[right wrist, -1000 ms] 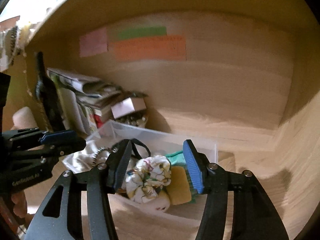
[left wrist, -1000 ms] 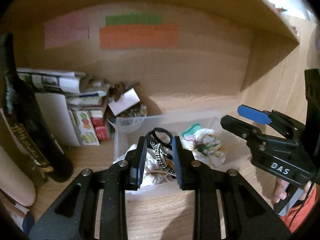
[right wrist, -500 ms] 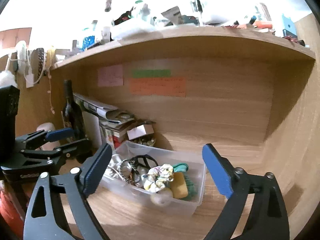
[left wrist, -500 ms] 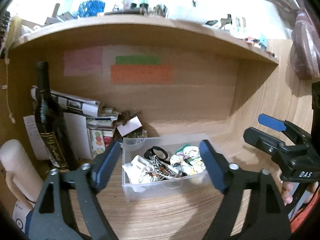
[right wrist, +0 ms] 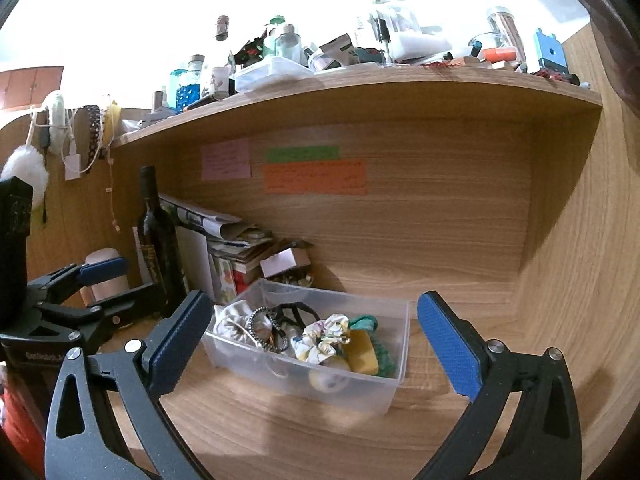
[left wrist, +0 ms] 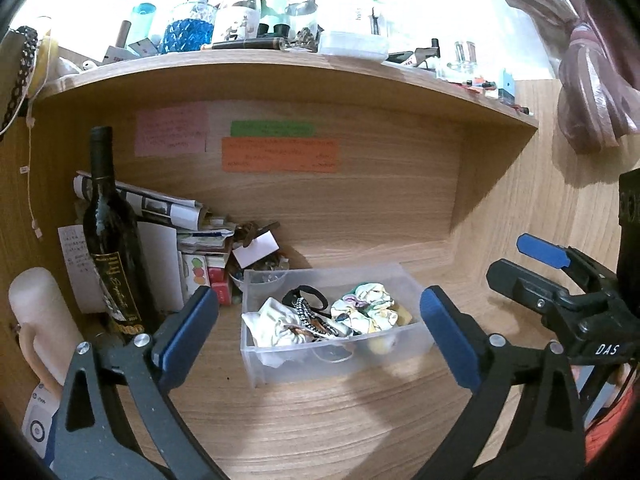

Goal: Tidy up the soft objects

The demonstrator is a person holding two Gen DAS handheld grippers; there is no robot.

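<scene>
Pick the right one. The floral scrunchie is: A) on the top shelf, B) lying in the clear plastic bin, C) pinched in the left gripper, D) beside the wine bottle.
B: the floral scrunchie lies inside the clear plastic bin, and both the left gripper and the right gripper are open and hold nothing.

A wooden desk (left wrist: 320,420) carries a clear bin (left wrist: 340,360) and a wine bottle (left wrist: 112,240).

Alcove: I see wood-grain back wall (left wrist: 380,200) and desk surface (left wrist: 320,420).
Shelf (right wrist: 360,92): overhead, cluttered.
Light: bright above shelf.
</scene>
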